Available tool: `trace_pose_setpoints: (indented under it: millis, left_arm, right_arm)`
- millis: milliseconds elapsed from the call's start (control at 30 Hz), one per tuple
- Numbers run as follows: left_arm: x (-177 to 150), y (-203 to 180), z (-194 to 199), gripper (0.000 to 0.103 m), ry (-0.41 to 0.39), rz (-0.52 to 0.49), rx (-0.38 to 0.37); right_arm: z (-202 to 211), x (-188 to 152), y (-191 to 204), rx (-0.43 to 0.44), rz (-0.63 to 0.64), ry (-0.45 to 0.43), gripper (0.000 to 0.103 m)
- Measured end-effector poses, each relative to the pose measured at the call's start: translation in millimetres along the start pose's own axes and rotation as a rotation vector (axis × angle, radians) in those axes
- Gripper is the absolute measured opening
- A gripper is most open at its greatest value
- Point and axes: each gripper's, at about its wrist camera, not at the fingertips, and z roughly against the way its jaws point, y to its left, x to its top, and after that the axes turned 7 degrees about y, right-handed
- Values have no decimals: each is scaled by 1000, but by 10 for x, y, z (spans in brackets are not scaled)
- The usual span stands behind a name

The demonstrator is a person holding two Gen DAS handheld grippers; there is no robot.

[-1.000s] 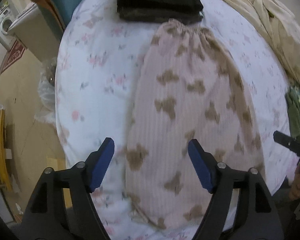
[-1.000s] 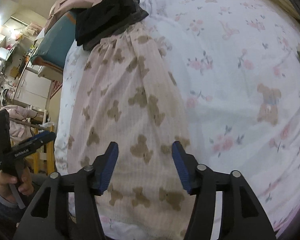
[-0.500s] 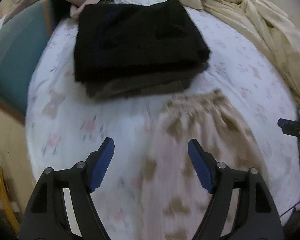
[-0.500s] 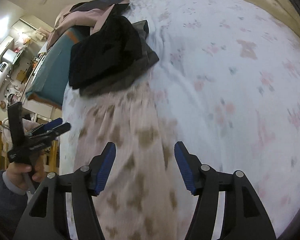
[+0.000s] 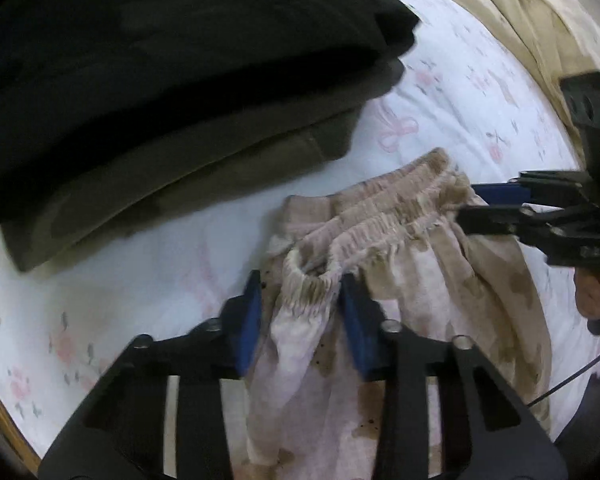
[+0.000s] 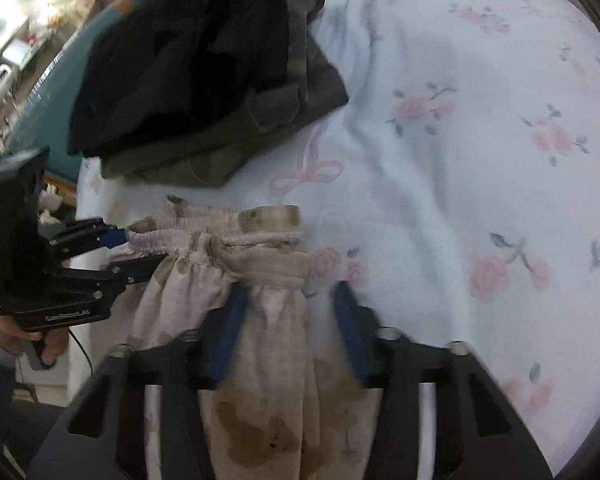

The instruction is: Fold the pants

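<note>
We straddle the pants (image 5: 380, 288) waistband (image 5: 384, 216) at 12 o'clock: left gripper (image 5: 300, 300) and right gripper (image 6: 288, 300) both unclenched, waistband running 9-to-3 between 2 corners.

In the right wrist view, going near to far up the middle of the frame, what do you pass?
Right gripper → pink bear-print pants, waistband bunched between its jaws → olive folded garment → black folded garment.

From my left hand-held gripper (image 5: 300, 304), the pants (image 5: 380, 280) run off the bottom edge, legs unseen. The black folded clothes (image 5: 160, 60) ahead are cropped; everything's motion-blurred.
</note>
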Motion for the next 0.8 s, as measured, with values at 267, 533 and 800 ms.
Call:
trace_pose_setpoints:
  millis: [267,533,800]
  left_arm:
    - [81,-194,515,4,-154,-61,-4]
    - [-392,-603,1180,5,-328,-187,57]
    - [-1459,-1157,1617,5,-392,-364,112]
  right_arm:
    - [448,54,207,-75,114,-131,5]
    - [1033,-317,552,-86,265,-229,5]
    - [1456,-1264,1027,-72,371,-256,5]
